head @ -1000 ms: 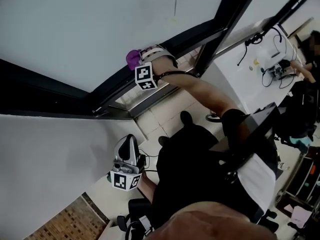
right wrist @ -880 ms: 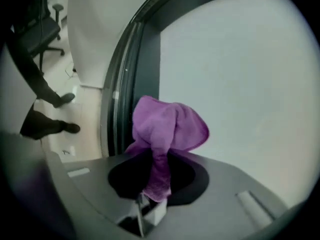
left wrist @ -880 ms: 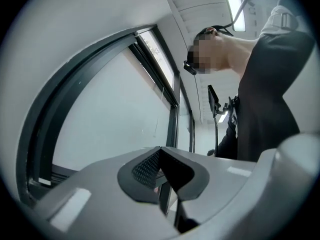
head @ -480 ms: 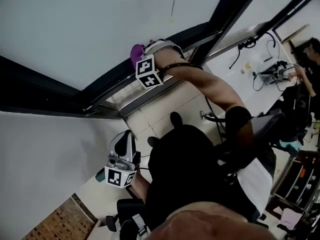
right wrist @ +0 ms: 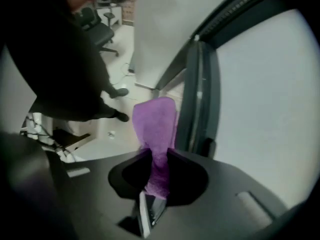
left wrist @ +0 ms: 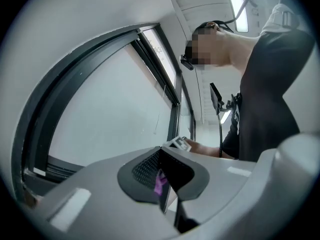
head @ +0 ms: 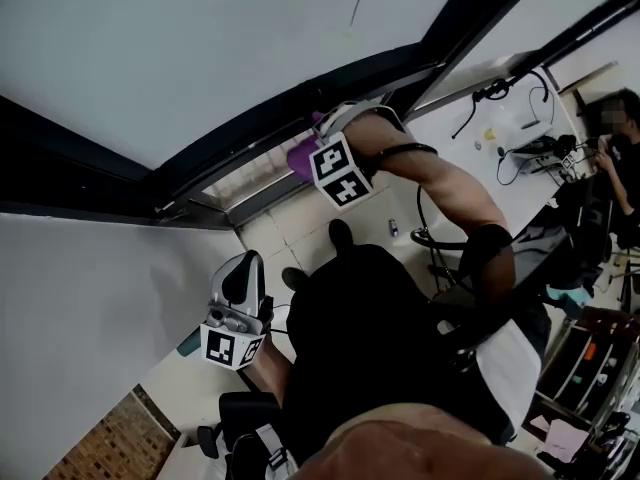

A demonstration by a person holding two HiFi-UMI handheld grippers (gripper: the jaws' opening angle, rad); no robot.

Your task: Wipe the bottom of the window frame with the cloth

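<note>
The dark window frame (head: pixel 250 128) runs diagonally under the pale pane. My right gripper (head: pixel 318 150), marker cube toward the camera, is shut on a purple cloth (head: pixel 302 158) right beside the bottom rail. In the right gripper view the cloth (right wrist: pixel 155 121) hangs forward out of the jaws of the right gripper (right wrist: pixel 159 156), next to the frame's dark rail (right wrist: pixel 200 99); whether it touches I cannot tell. My left gripper (head: pixel 247 268) is held low near my body, away from the window, jaws together and empty. In its own view the left gripper (left wrist: pixel 161 160) points up at the window frame (left wrist: pixel 55 129).
A white wall (head: pixel 90 308) stands below the window. An office chair base (head: pixel 235 438) sits at lower left on the tiled floor. Desks with cables (head: pixel 520 118) and another person (head: pixel 612 133) are at the far right. My dark-clothed body fills the lower middle.
My right gripper has carried the purple cloth right and down along the bottom rail. The left gripper has stayed low by my body.
</note>
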